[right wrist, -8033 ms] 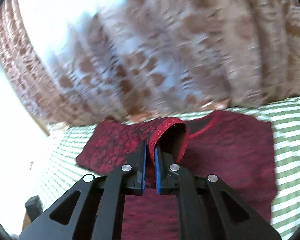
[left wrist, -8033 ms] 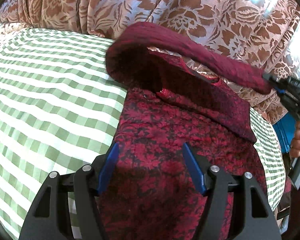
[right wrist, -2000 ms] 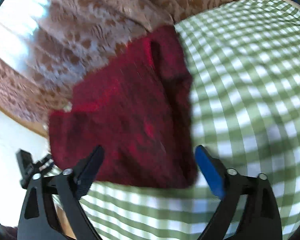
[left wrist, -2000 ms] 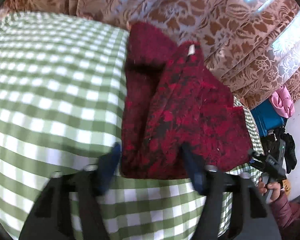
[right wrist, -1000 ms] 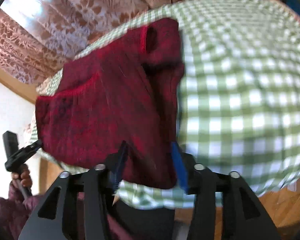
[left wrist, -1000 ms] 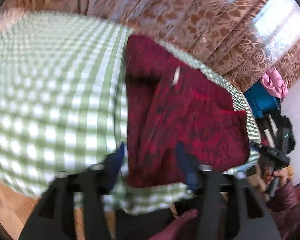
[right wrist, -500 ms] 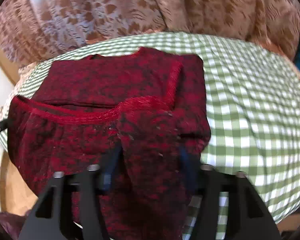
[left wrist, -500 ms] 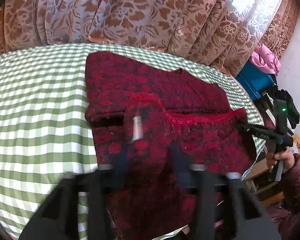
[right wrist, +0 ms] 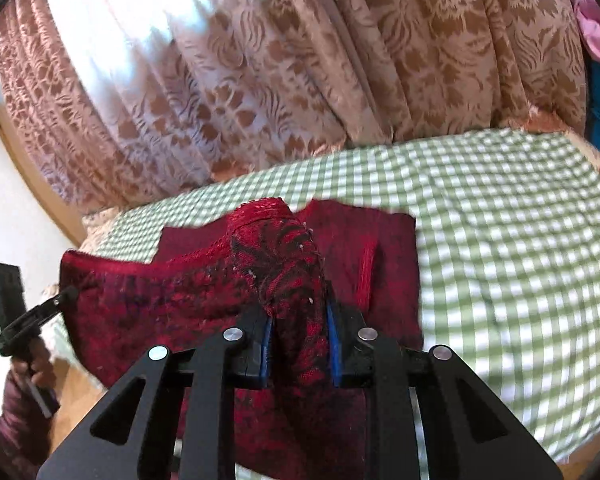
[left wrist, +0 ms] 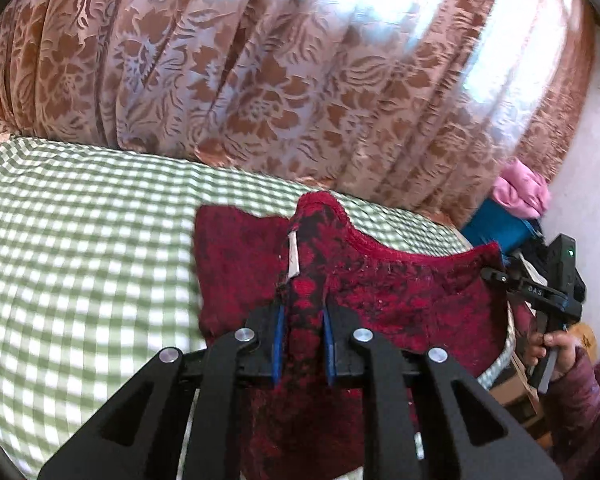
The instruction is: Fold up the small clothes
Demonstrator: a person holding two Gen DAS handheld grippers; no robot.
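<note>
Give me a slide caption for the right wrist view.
Right claw closing on the raised hem of a red knit garment above a green checked tablecloth, floral curtain behind.

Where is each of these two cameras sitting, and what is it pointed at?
Left wrist view: on the left gripper, looking along its fingers, closing on the red garment; the person's other hand shows.
Right wrist view: on the right gripper, closing on the same garment; the opposite hand shows.
Both share the garment, checked cloth and curtain.
</note>
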